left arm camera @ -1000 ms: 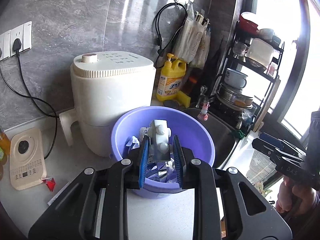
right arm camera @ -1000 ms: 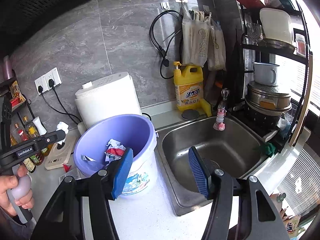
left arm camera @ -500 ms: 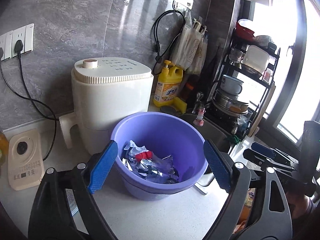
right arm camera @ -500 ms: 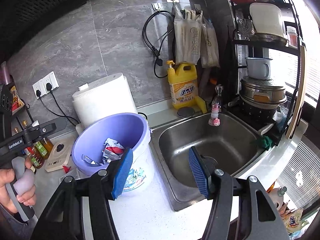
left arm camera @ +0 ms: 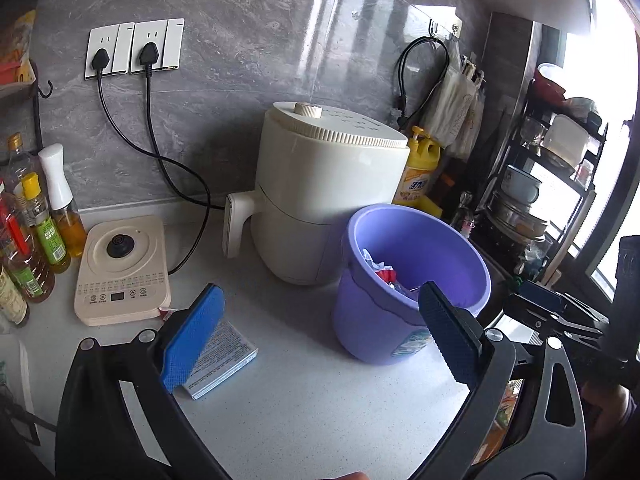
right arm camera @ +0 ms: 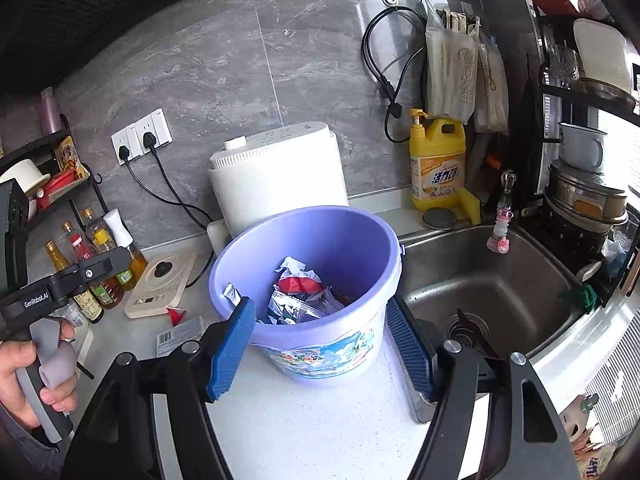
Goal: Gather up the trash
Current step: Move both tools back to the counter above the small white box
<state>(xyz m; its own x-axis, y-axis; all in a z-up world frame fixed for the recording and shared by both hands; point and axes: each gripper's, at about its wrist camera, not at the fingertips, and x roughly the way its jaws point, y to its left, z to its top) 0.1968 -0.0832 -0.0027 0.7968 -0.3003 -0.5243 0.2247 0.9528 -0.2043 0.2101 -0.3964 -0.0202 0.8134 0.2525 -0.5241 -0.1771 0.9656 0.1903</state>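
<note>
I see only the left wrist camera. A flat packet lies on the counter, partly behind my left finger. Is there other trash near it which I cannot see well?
Observer: Yes. A small red wrapper lies on the counter between the packet and the beige hotplate.
Operator: Is the right gripper holding something?
Observer: No. The right gripper is open and empty, with one finger on each side of the purple bucket.
Operator: What is to the right of the bucket?
Observer: A steel sink. The bucket stands on the counter just beside its edge.
</note>
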